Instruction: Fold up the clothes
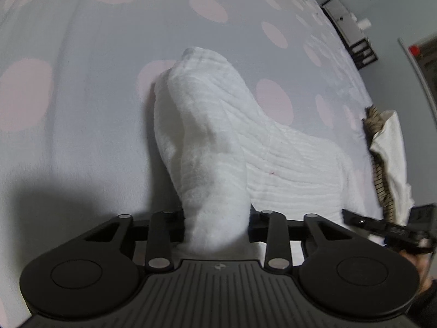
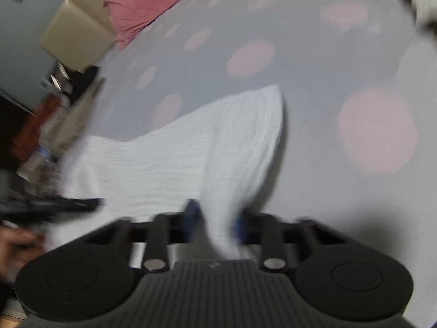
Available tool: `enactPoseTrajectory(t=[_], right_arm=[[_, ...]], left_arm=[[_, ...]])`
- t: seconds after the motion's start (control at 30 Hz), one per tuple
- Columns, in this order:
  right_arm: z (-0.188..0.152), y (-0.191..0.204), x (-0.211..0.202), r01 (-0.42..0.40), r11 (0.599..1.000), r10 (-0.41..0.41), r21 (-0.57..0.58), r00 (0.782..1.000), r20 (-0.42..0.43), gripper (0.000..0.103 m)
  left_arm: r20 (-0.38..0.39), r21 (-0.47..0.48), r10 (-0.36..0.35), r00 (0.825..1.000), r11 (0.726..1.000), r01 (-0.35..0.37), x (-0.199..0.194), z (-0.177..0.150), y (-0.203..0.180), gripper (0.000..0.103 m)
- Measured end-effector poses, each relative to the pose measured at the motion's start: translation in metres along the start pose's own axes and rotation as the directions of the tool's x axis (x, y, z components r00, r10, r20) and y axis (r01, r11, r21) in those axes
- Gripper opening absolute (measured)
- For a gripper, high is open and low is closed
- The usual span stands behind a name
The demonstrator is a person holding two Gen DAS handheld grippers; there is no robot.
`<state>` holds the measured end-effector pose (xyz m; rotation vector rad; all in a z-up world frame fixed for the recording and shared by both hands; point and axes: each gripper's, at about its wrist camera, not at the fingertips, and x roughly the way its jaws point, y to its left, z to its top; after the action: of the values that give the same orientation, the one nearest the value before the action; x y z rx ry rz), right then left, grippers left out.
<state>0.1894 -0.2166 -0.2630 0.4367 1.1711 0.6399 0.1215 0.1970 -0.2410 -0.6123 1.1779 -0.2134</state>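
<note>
A white ribbed towel (image 1: 286,161) lies on a grey bedsheet with pink dots (image 1: 82,82). In the left wrist view my left gripper (image 1: 217,224) is shut on a bunched corner of the towel, which rises in a thick fold from the jaws. The right gripper shows at that view's right edge (image 1: 387,228). In the blurred right wrist view my right gripper (image 2: 218,218) is shut on another corner of the same towel (image 2: 169,158), the cloth pinched between its blue pads. The left gripper appears at the left there (image 2: 54,205), with a hand behind it.
A wicker basket with pale cloth (image 1: 387,158) stands by the bed's right edge. Dark shelving (image 1: 352,32) stands beyond the bed. A pink pillow (image 2: 153,2) and a beige headboard (image 2: 76,35) lie at the far end. An orange item (image 2: 35,125) sits beside the bed.
</note>
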Motion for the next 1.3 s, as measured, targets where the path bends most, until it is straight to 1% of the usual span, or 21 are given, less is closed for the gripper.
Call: enactPoseTrajectory(t=[0.1,0.17,0.2,0.27,0.37,0.43,0.5,0.6,0.67,0.77,0.83,0.9,0.97,1.07,1.13,1.2,1.23,1.3], right_arm=[[-0.002,-0.015,-0.004,-0.06,0.993,0.058,0.103,0.998,0.021,0.013],[-0.002,-0.025,-0.011,-0.122,0.977,0.115,0.173,0.992,0.045,0.012],[-0.002,-0.026,-0.016,-0.147,0.971,0.139,0.188,0.989,0.055,0.012],[-0.001,-0.024,-0.026,-0.189,0.962,0.178,0.196,0.982,0.069,0.011],[0.0,-0.015,-0.045,-0.265,0.942,0.249,0.203,0.963,0.104,0.011],[-0.001,-0.008,-0.058,-0.314,0.925,0.291,0.213,0.947,0.134,0.011],[-0.001,0.0,-0.068,-0.342,0.915,0.315,0.215,0.937,0.15,0.011],[0.001,0.021,-0.076,-0.357,0.916,0.335,0.184,0.931,0.142,0.011],[0.005,0.044,-0.074,-0.37,0.917,0.354,0.15,0.927,0.122,0.011],[0.013,0.084,-0.066,-0.396,0.913,0.388,0.1,0.917,0.092,0.011],[0.022,0.117,-0.056,-0.431,0.9,0.426,0.062,0.901,0.077,0.011],[0.032,0.155,-0.042,-0.473,0.88,0.47,0.033,0.88,0.066,0.011],[0.043,0.197,-0.024,-0.518,0.855,0.517,0.013,0.855,0.05,0.011],[0.057,0.273,0.017,-0.563,0.826,0.563,-0.022,0.826,0.004,0.011],[0.065,0.326,0.045,-0.59,0.806,0.59,-0.046,0.807,-0.03,0.011],[0.071,0.376,0.075,-0.609,0.791,0.606,-0.06,0.793,-0.066,0.011],[0.073,0.399,0.091,-0.617,0.785,0.611,-0.065,0.787,-0.084,0.011],[0.073,0.439,0.122,-0.633,0.77,0.624,-0.075,0.772,-0.121,0.011]], left_arm=[[0.013,-0.062,-0.089,0.996,0.994,0.09,-0.012,0.0,0.013,0.026],[0.026,-0.083,-0.143,0.989,0.986,0.145,-0.022,-0.001,0.018,0.025],[0.032,-0.093,-0.17,0.985,0.981,0.172,-0.027,-0.001,0.02,0.025],[0.053,-0.1,-0.214,0.975,0.971,0.218,-0.038,-0.003,0.021,0.025],[0.094,-0.123,-0.295,0.951,0.944,0.305,-0.053,-0.007,0.022,0.025],[0.108,-0.141,-0.321,0.941,0.932,0.334,-0.061,-0.01,0.026,0.025],[0.116,-0.148,-0.332,0.936,0.926,0.347,-0.071,-0.014,0.027,0.025],[0.126,-0.132,-0.311,0.942,0.936,0.326,-0.096,-0.016,0.029,0.025],[0.147,-0.125,-0.298,0.943,0.94,0.316,-0.123,-0.016,0.035,0.025],[0.2,-0.111,-0.291,0.936,0.942,0.317,-0.17,-0.017,0.046,0.025],[0.238,-0.104,-0.26,0.936,0.951,0.291,-0.21,-0.014,0.059,0.025],[0.273,-0.099,-0.217,0.937,0.963,0.252,-0.254,-0.009,0.074,0.025],[0.314,-0.105,-0.165,0.935,0.973,0.207,-0.304,-0.002,0.093,0.025],[0.37,-0.126,-0.082,0.926,0.982,0.137,-0.376,0.006,0.123,0.025],[0.407,-0.149,-0.036,0.913,0.983,0.105,-0.419,0.008,0.149,0.025],[0.439,-0.176,0.011,0.899,0.982,0.073,-0.461,0.008,0.177,0.025],[0.45,-0.192,0.034,0.892,0.98,0.06,-0.479,0.007,0.194,0.025],[0.457,-0.23,0.061,0.887,0.972,0.052,-0.498,0.011,0.224,0.025]])
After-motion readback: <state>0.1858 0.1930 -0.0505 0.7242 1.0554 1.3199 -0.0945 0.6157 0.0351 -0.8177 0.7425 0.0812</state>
